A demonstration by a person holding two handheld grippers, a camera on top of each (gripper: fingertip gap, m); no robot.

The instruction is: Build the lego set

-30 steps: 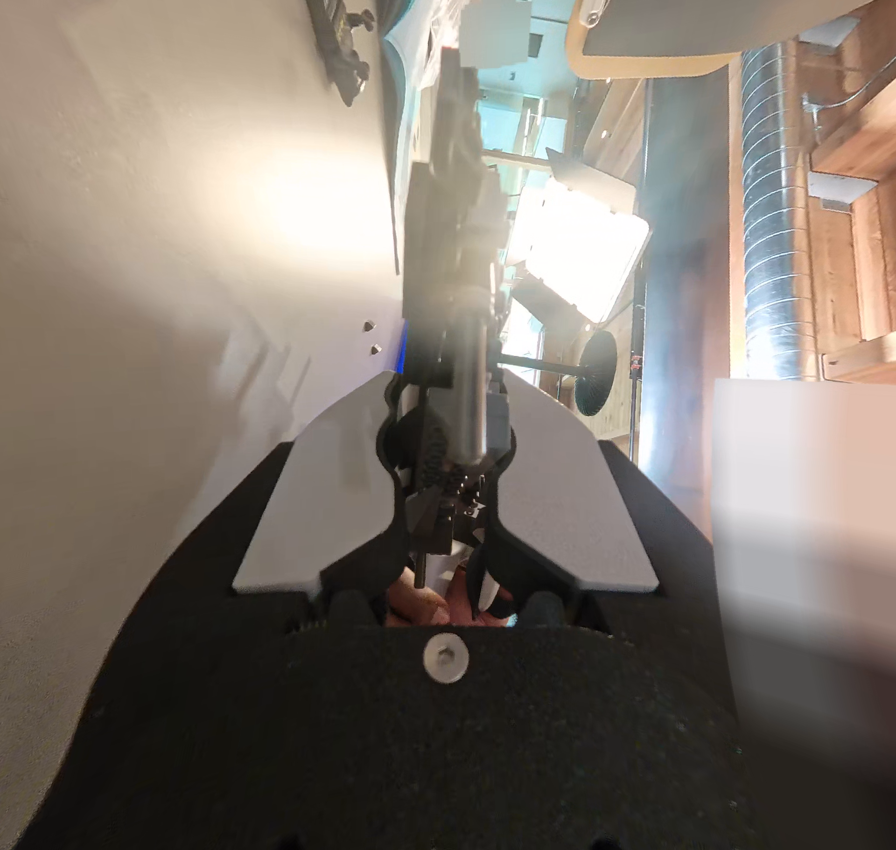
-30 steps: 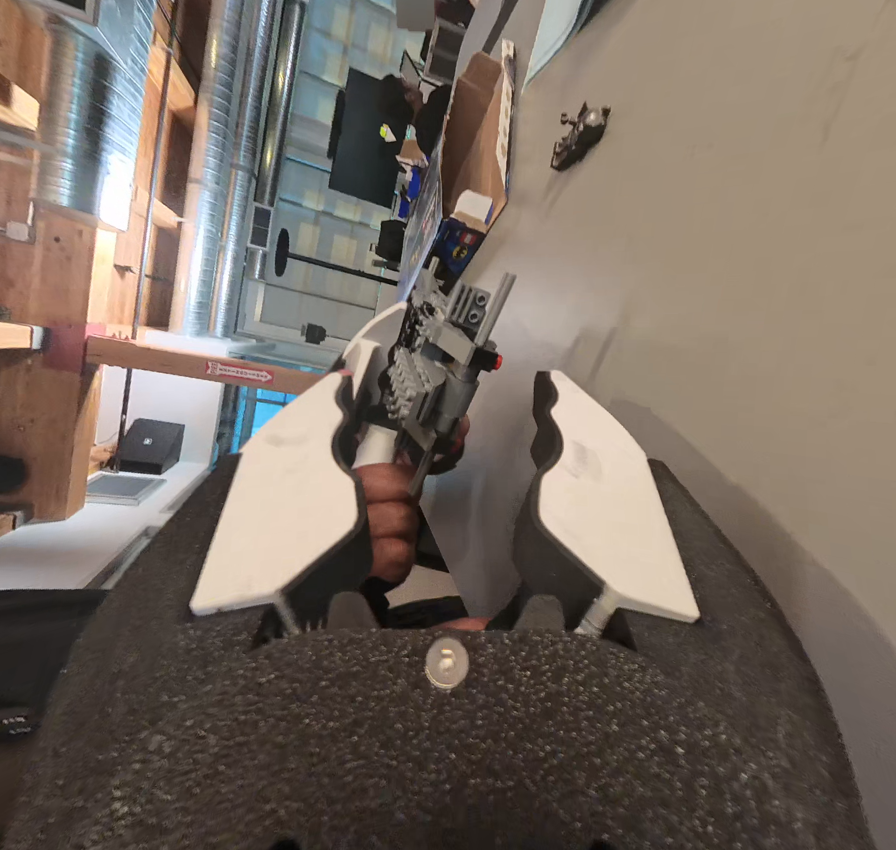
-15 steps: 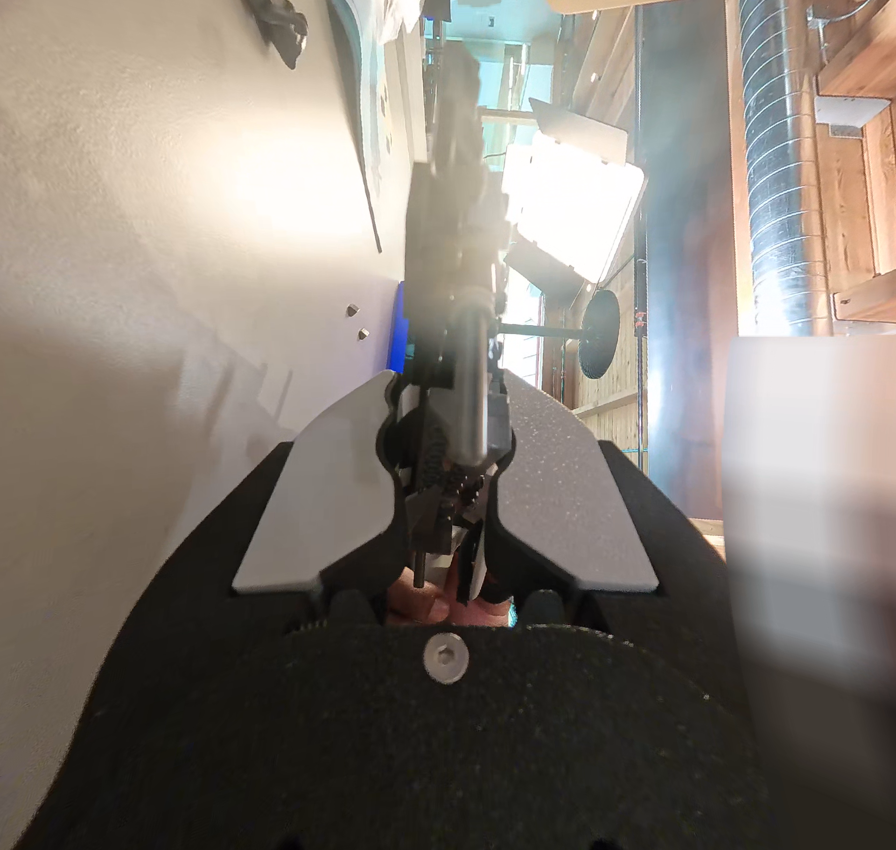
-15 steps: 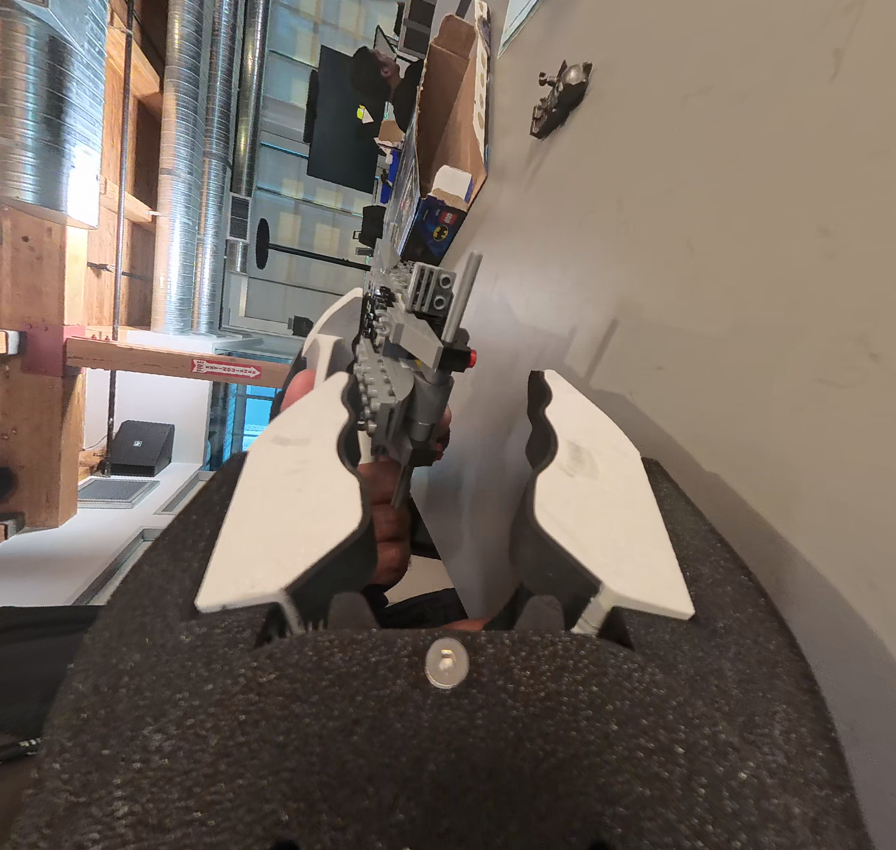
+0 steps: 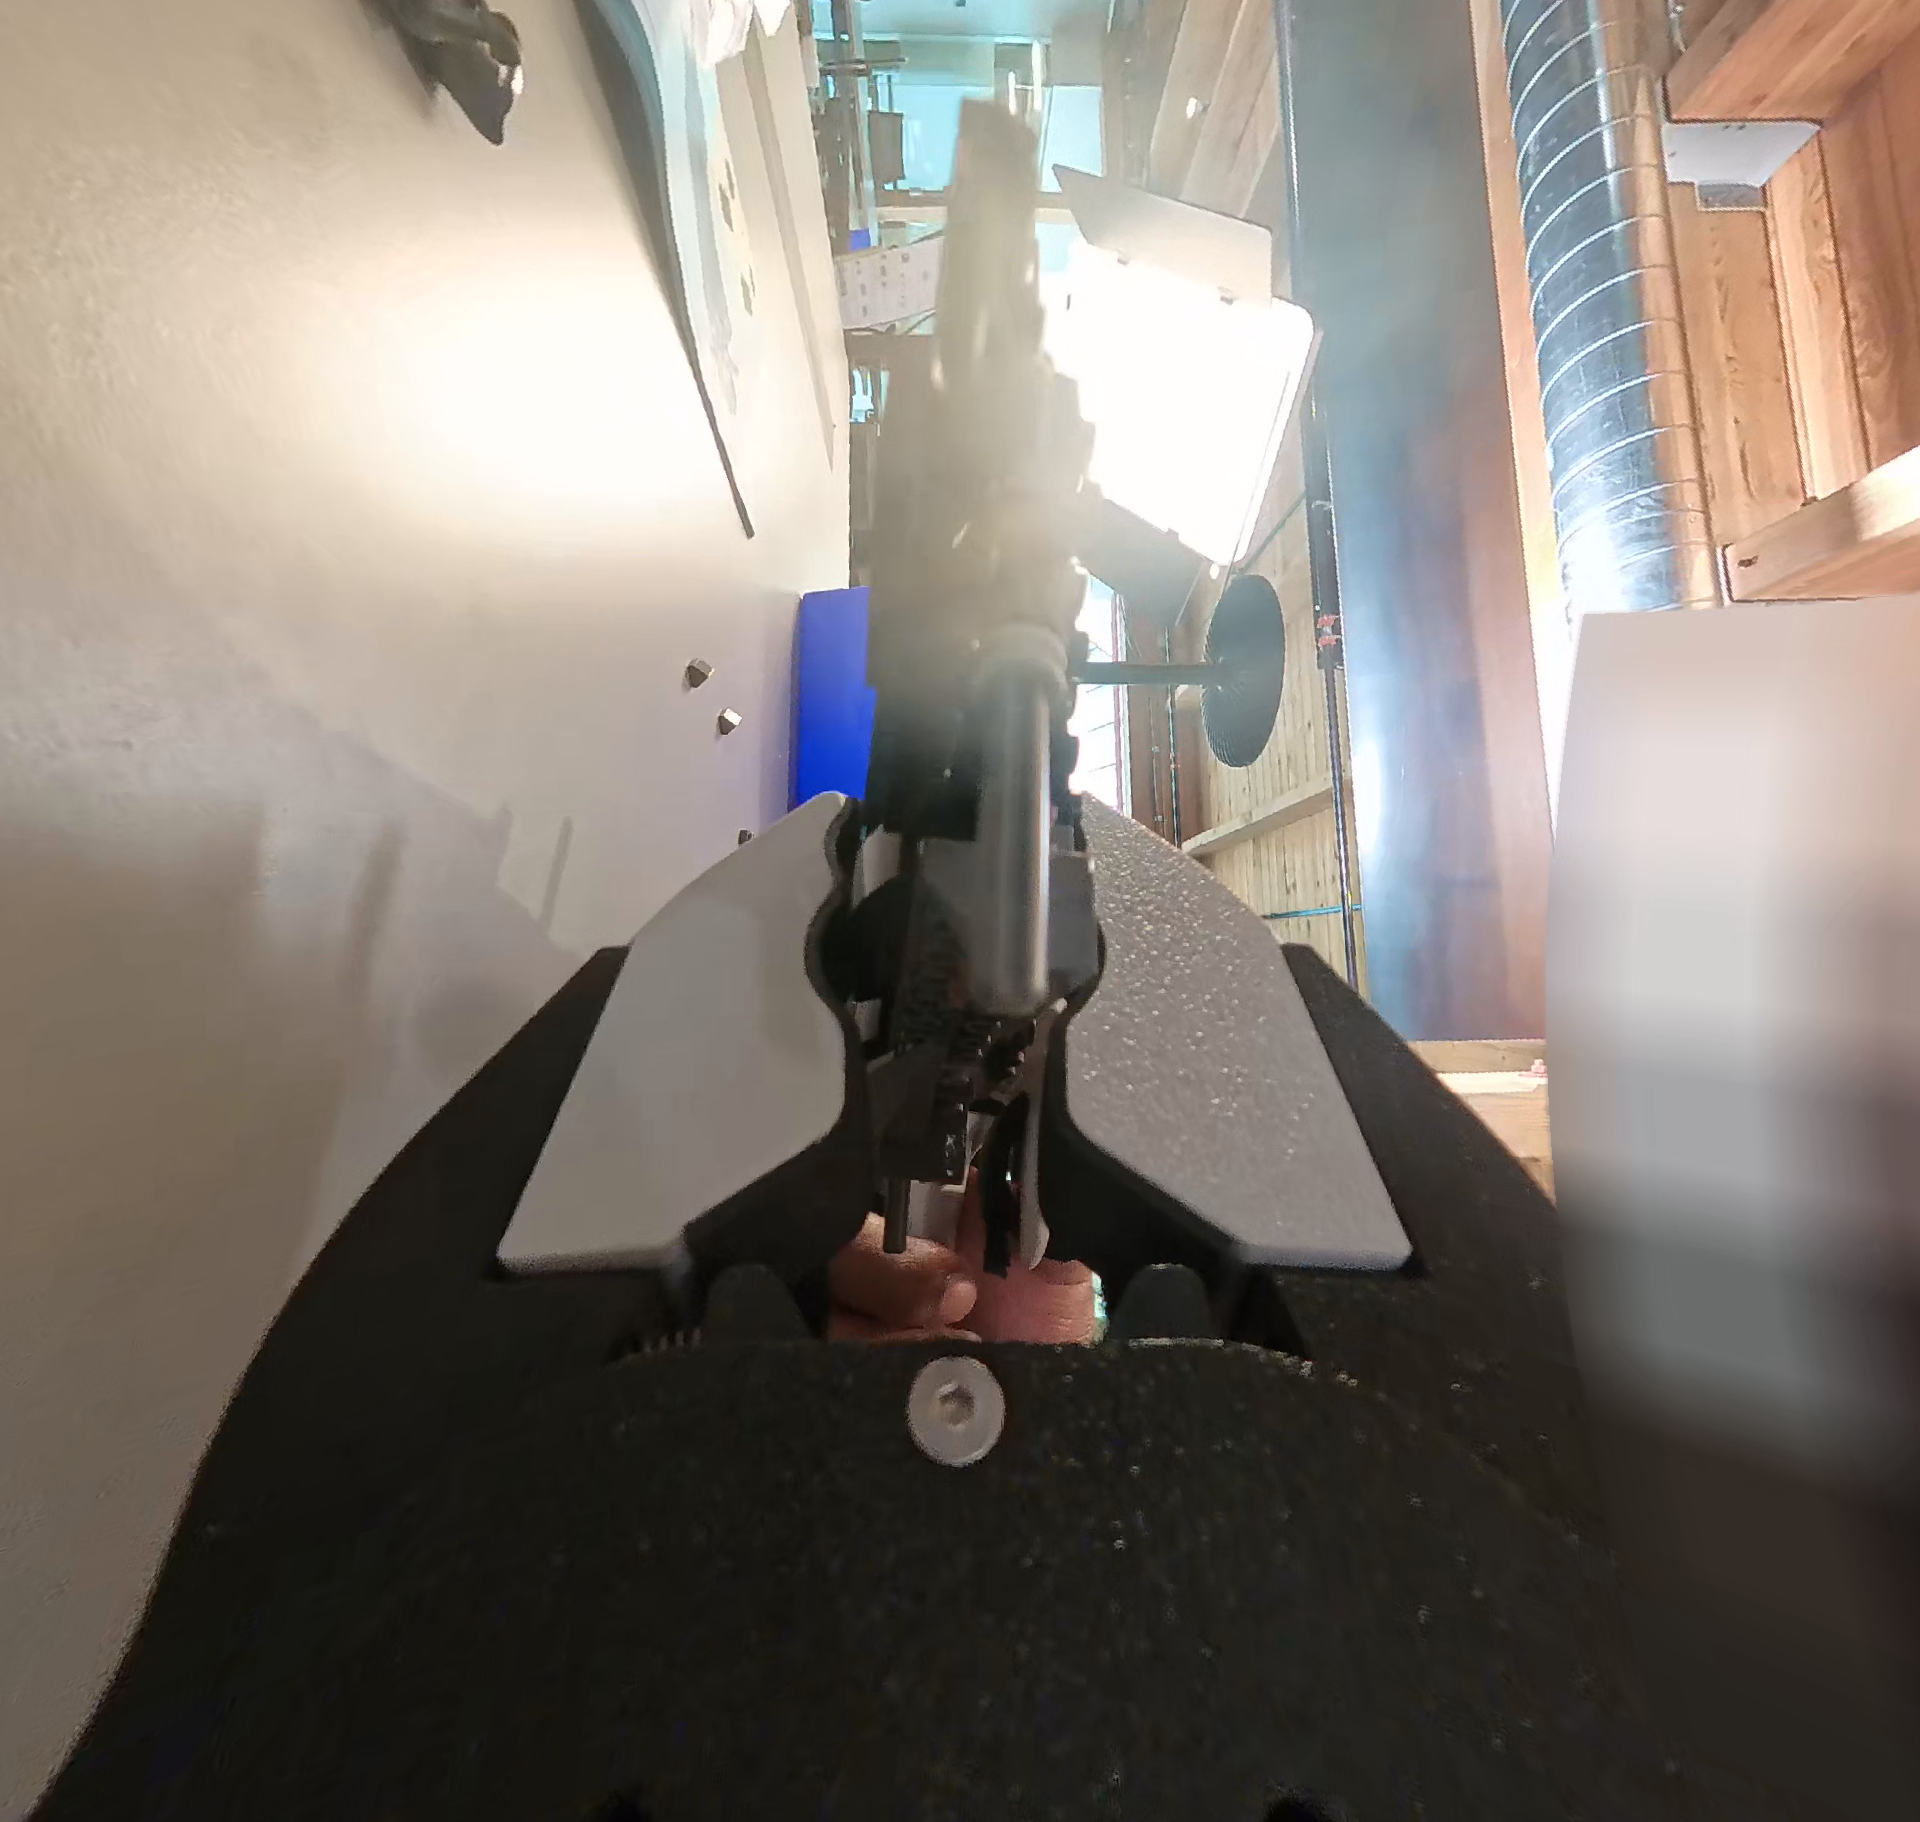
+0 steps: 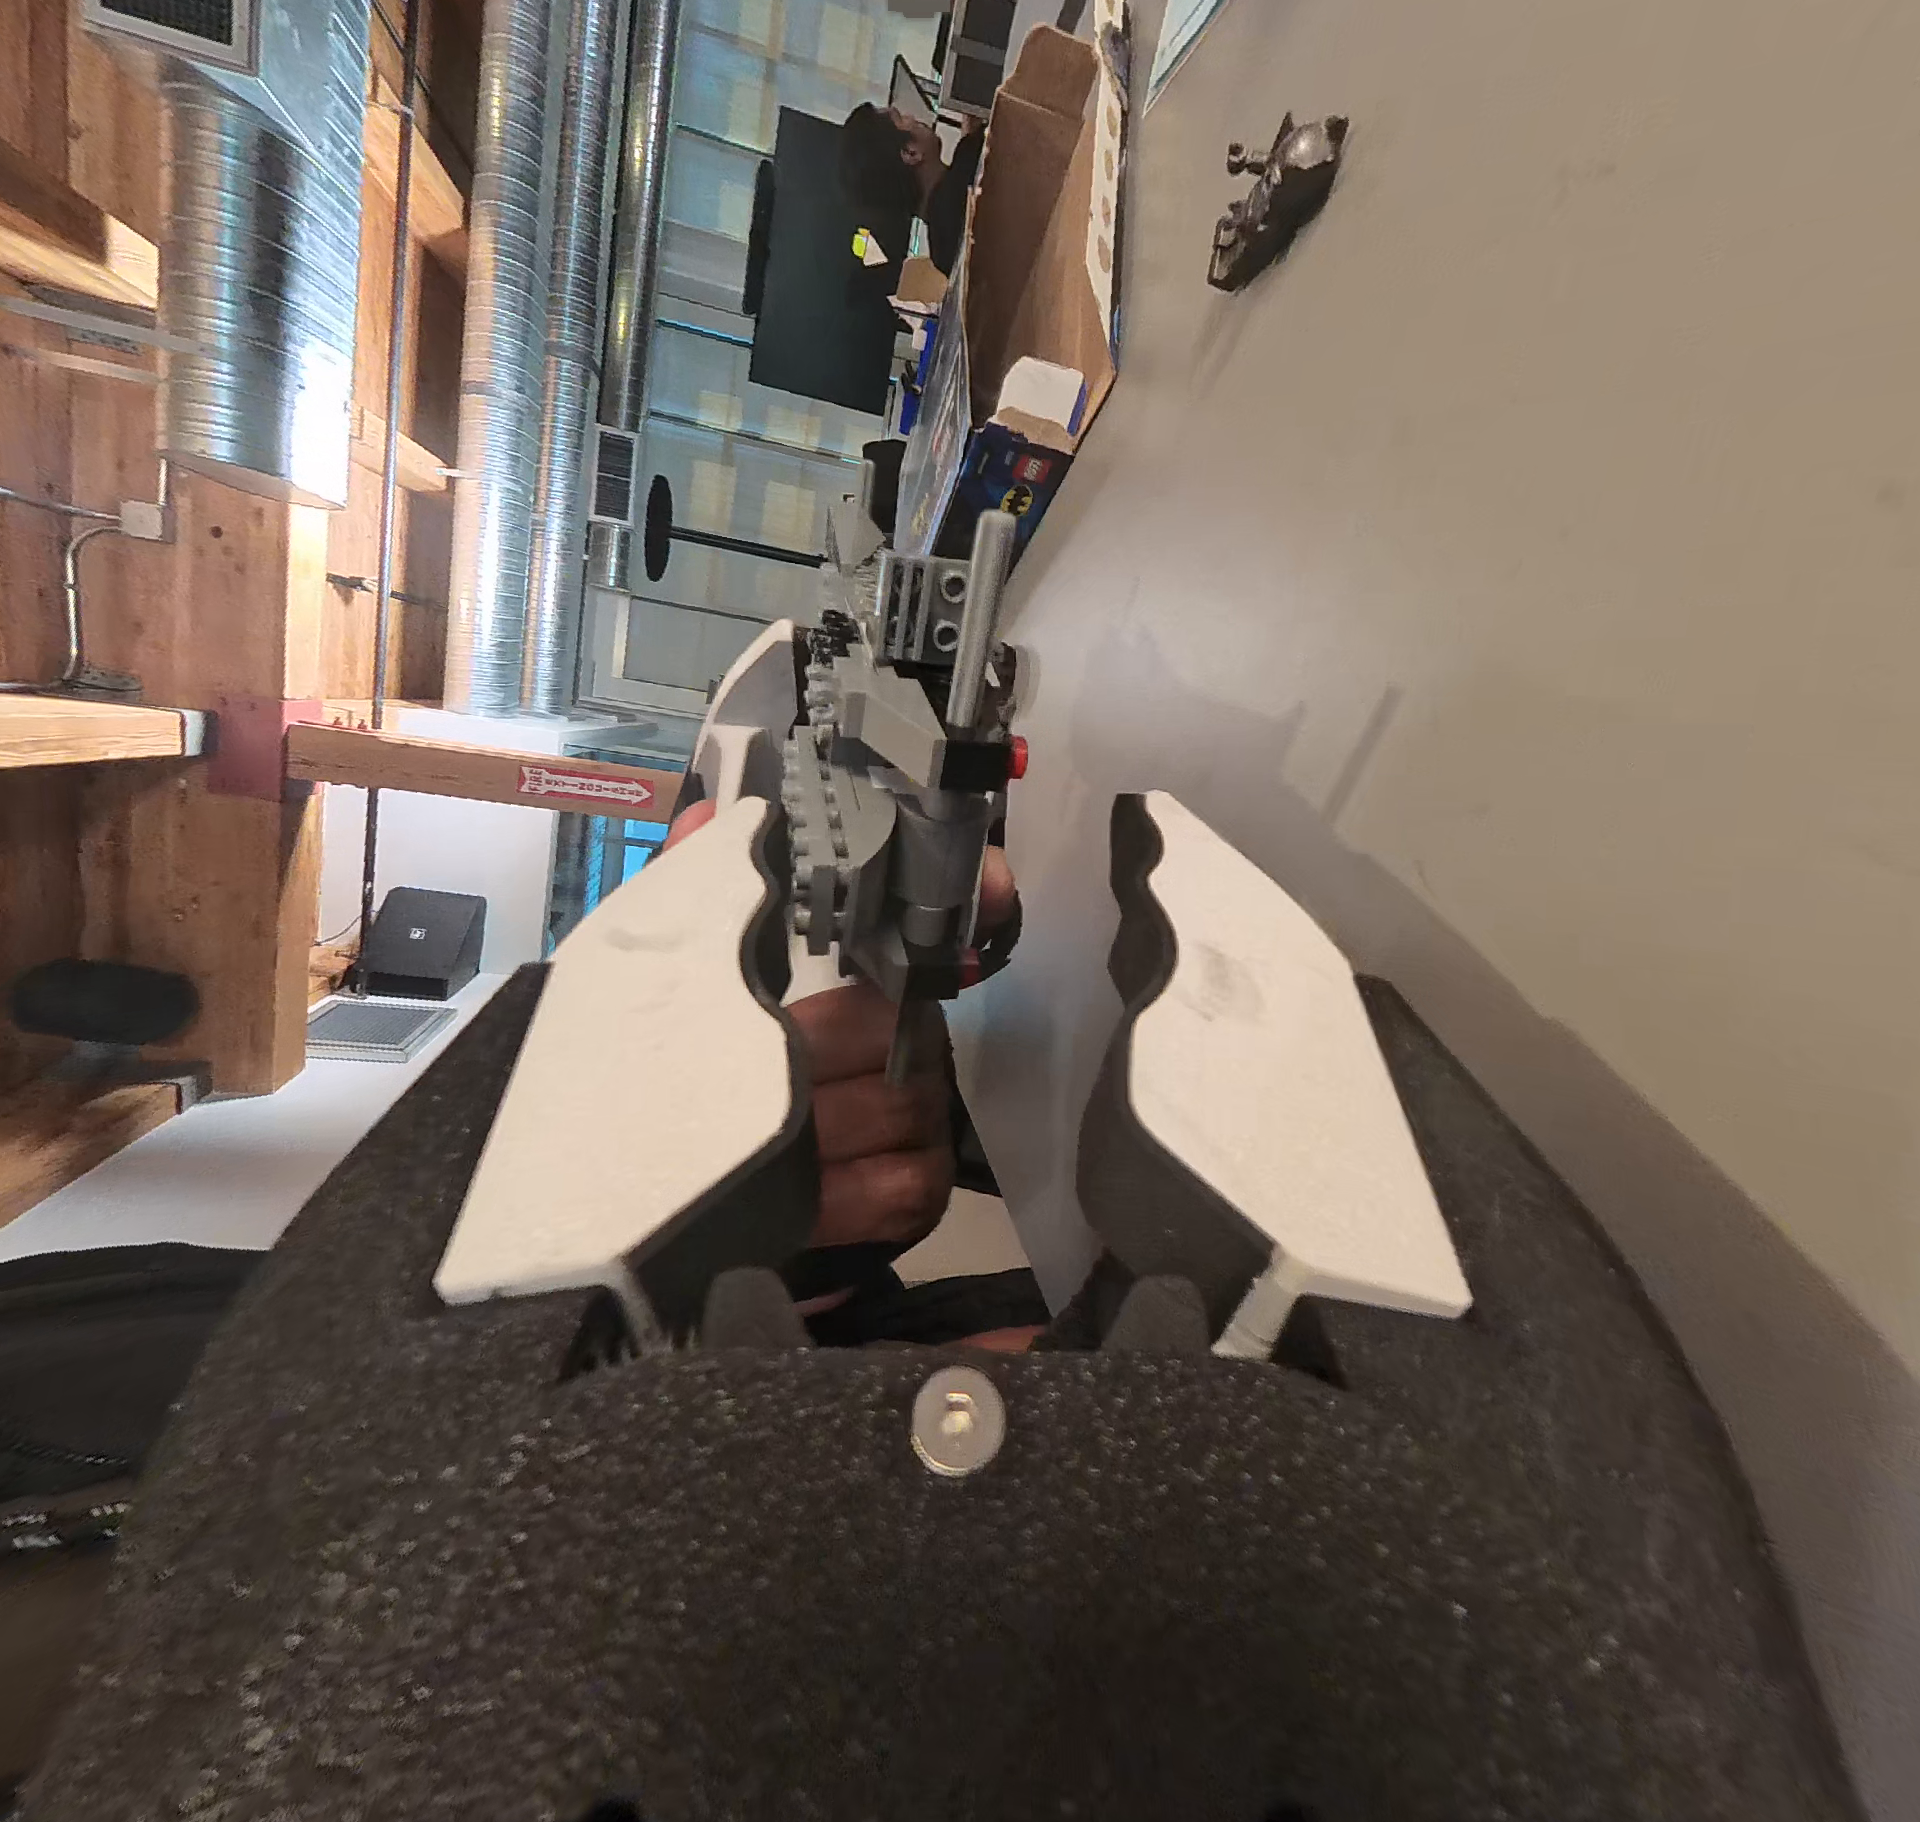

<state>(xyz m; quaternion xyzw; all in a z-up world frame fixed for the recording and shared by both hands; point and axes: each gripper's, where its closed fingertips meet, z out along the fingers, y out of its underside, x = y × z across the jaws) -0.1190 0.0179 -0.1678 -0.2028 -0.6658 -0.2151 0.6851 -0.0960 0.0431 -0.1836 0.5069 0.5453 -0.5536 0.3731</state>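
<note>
My left gripper (image 5: pixel 961 837) is shut on a grey and black brick model (image 5: pixel 987 629) with a silver rod, held up beside the pale table (image 5: pixel 312 422). In the right wrist view the same model (image 6: pixel 873 796) stands between the fingers of my right gripper (image 6: pixel 945 816). The right gripper's left finger (image 6: pixel 665 941) lies close along the model's studded side. Its right finger (image 6: pixel 1226 993) stands well apart from the model, so this gripper is open. A finger of the left gripper (image 6: pixel 743 712) and a hand (image 6: pixel 883 1128) show behind the model.
A small dark brick model (image 6: pixel 1278 198) lies farther off on the table (image 6: pixel 1558 525); it also shows in the left wrist view (image 5: pixel 447 16). A cardboard box (image 6: pixel 1049 234) and a blue box (image 6: pixel 987 494) stand at the table's edge. Small grey pieces (image 5: pixel 698 673) lie near a blue box (image 5: pixel 831 692). About 4 cm separates my left fingertips from my right.
The right gripper's fingers have narrowed around the model and come nearer to it, its left finger now alongside it. The left gripper keeps its hold on the model.
</note>
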